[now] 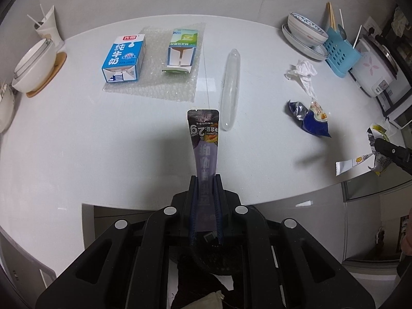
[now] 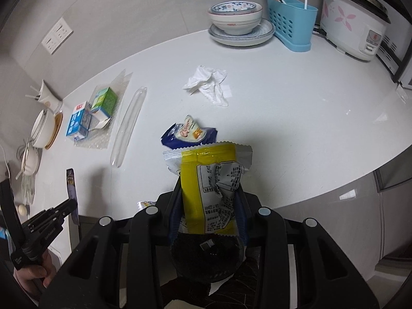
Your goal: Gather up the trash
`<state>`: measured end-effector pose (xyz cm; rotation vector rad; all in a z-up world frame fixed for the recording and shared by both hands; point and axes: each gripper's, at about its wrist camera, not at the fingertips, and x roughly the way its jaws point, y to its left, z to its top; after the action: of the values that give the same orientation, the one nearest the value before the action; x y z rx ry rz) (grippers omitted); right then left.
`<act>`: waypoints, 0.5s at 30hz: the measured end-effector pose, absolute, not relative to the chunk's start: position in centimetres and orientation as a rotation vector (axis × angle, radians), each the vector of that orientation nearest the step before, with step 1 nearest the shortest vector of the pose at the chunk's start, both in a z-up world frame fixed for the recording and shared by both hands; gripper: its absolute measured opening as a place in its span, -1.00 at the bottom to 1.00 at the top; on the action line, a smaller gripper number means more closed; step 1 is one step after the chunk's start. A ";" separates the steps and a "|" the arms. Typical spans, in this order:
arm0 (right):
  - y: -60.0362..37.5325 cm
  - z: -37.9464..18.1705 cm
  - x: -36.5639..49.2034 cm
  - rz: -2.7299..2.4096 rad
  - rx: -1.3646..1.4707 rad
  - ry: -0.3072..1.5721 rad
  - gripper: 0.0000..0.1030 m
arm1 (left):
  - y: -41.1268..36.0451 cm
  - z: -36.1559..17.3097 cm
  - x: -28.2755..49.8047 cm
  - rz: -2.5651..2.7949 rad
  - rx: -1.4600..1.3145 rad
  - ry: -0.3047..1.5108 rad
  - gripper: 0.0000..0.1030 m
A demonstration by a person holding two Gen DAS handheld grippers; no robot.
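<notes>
Left gripper [image 1: 206, 180] clamped flat on a purple sachet [image 1: 204, 139], lifted off the counter [image 1: 77, 141] near its front edge, ready for carrying off; right gripper [image 2: 209, 190] pinched on a yellow wrapper [image 2: 208, 170], likewise raised over the front edge; still lying mid-counter: blue snack packet [image 2: 188, 134], crumpled tissue [image 2: 208, 82], clear plastic sleeve [image 1: 230, 87]; toward the back left, two milk cartons [image 1: 123, 56] on bubble wrap [image 1: 154, 87], probably next.

The long dark purple snack sachet [image 1: 203, 141] disappears at its lower end between the black jaws. The crumpled yellow-and-silver wrapper [image 2: 213, 180] does likewise — its small print unreadable. A white electric rice cooker [image 2: 352, 23], perhaps half shown, runs off the right wrist view's edge.
</notes>
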<state>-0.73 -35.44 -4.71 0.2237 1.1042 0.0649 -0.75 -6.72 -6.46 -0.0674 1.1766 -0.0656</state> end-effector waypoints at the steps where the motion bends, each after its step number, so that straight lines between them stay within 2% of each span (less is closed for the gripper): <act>1: -35.3 -4.8 -0.9 0.070 0.217 1.106 -0.35 | -6.8 -6.5 -1.0 -0.066 -0.069 1.177 -0.78; 15: -33.6 -6.2 -3.2 0.139 0.162 1.126 -0.35 | -7.7 -7.9 -3.6 -0.084 -0.073 1.187 -0.79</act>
<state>-3.17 -33.55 -6.21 0.1620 1.1262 0.1386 -3.61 -7.67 -7.90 -0.0729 1.1867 -0.0836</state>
